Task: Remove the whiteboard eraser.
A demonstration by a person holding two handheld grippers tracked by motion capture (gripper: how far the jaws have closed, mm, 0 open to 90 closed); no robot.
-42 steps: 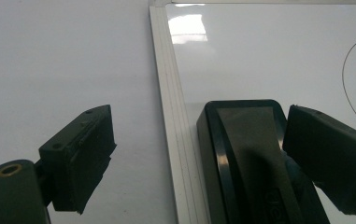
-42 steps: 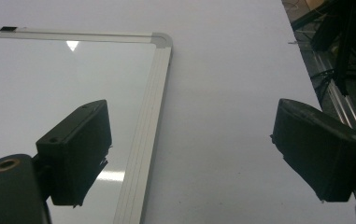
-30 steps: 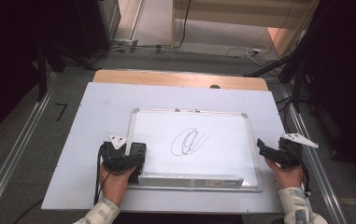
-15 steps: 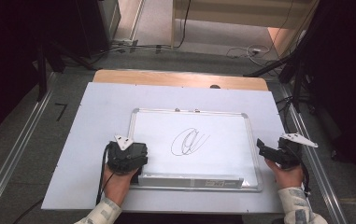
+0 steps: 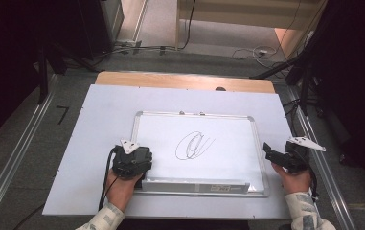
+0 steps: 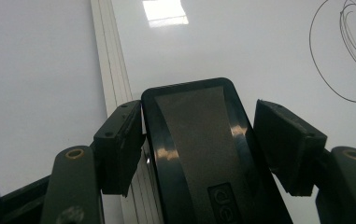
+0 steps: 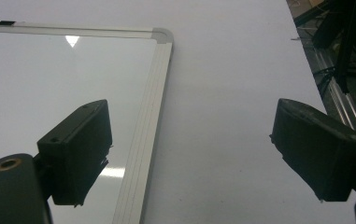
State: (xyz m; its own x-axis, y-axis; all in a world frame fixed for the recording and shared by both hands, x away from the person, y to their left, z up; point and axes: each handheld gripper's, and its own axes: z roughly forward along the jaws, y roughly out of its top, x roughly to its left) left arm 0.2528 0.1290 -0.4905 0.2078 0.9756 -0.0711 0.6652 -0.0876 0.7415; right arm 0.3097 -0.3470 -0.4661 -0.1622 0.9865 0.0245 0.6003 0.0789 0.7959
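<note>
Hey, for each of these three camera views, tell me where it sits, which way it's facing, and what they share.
High view: above the person's side, looking forward and down at the whiteboard; both forearms, left tongs and right tongs show.
Left gripper view: rides the left tongs, looking along its jaws, which flank a black eraser.
Right gripper view: rides the right tongs, jaws apart over the board's right frame.
Shared: the whiteboard; the high and left gripper views share the scribble.

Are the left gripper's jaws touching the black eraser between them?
Cannot tell. The left gripper view shows the left gripper around the eraser: a gap at one jaw, the other tight against its edge, contact unclear.
</note>
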